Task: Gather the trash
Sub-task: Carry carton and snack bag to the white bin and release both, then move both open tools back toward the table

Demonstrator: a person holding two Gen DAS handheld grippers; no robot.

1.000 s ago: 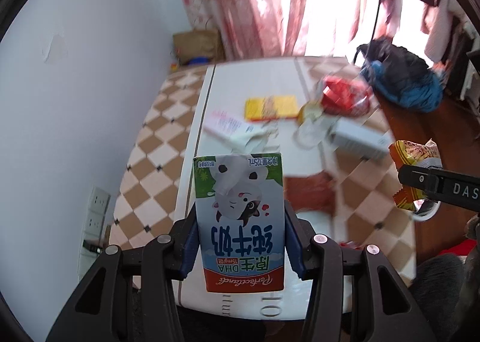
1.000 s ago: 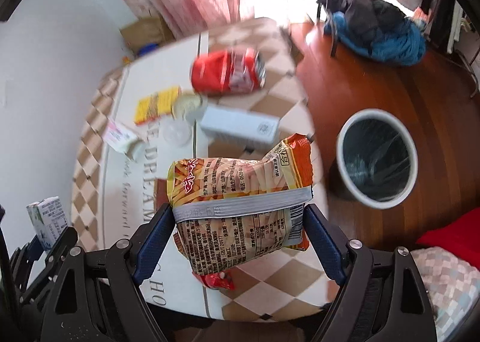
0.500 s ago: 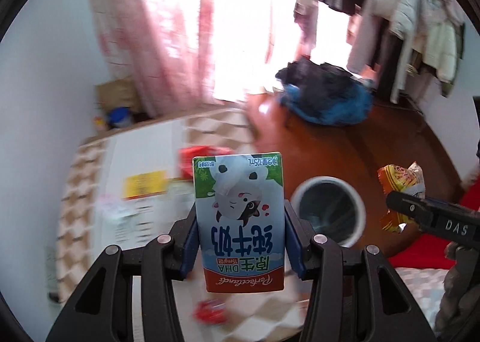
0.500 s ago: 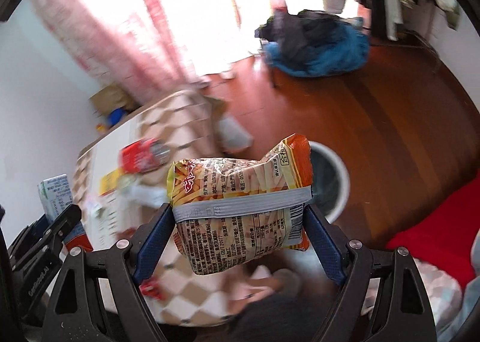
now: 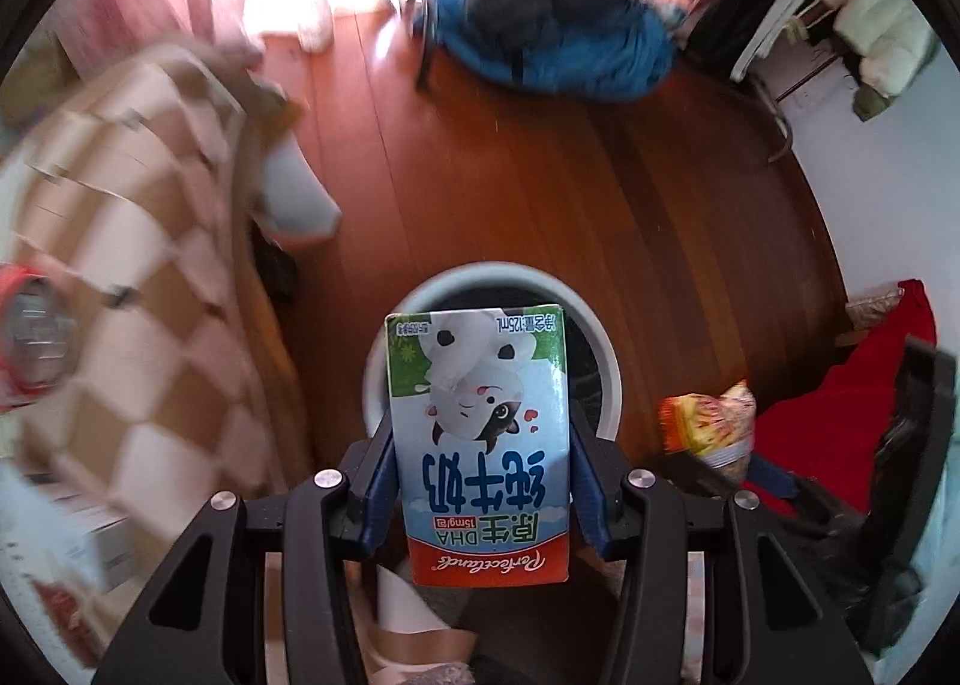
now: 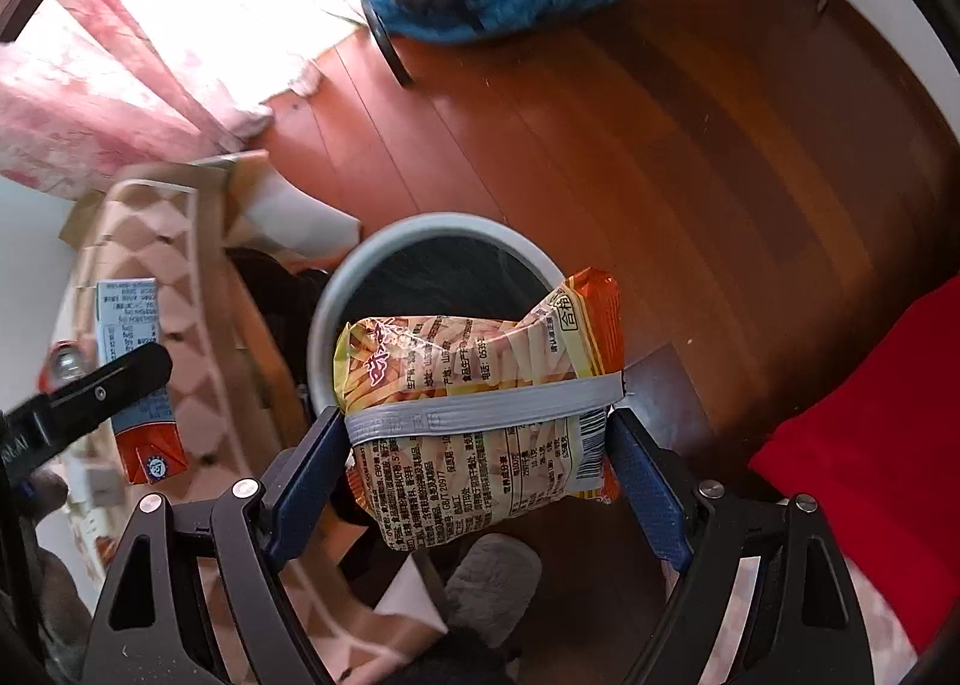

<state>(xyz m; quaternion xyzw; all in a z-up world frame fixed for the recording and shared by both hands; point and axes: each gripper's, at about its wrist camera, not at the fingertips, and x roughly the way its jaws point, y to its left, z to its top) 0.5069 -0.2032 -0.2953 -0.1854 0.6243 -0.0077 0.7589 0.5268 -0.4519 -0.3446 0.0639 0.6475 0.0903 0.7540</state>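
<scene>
**Carton and snack bag held over the bin**

A small milk carton, printed with a cartoon cow and turned upside down, is clamped between the blue pads of the left gripper; its fingers are closed against the carton's two narrow sides. Just beyond the fingertips, partly hidden by the carton, the round white rim of a trash bin is seen, lined with a dark bag and standing on a reddish wooden floor.

A crumpled orange-and-yellow snack bag is pinched across its middle by the right gripper, whose fingers are closed on its two sides. The same bin lies straight ahead of these fingers, behind the bag. The carton and a black left finger are seen off to the left of the right fingers, while the snack bag appears to the right of the left fingers.

To the left of both pairs of fingers, a surface covered by a brown-and-white checked cloth is seen, blurred. Far ahead, a blue and dark bundle of fabric is piled on the floor, beside pink curtains. A red cloth lies to the right.
</scene>
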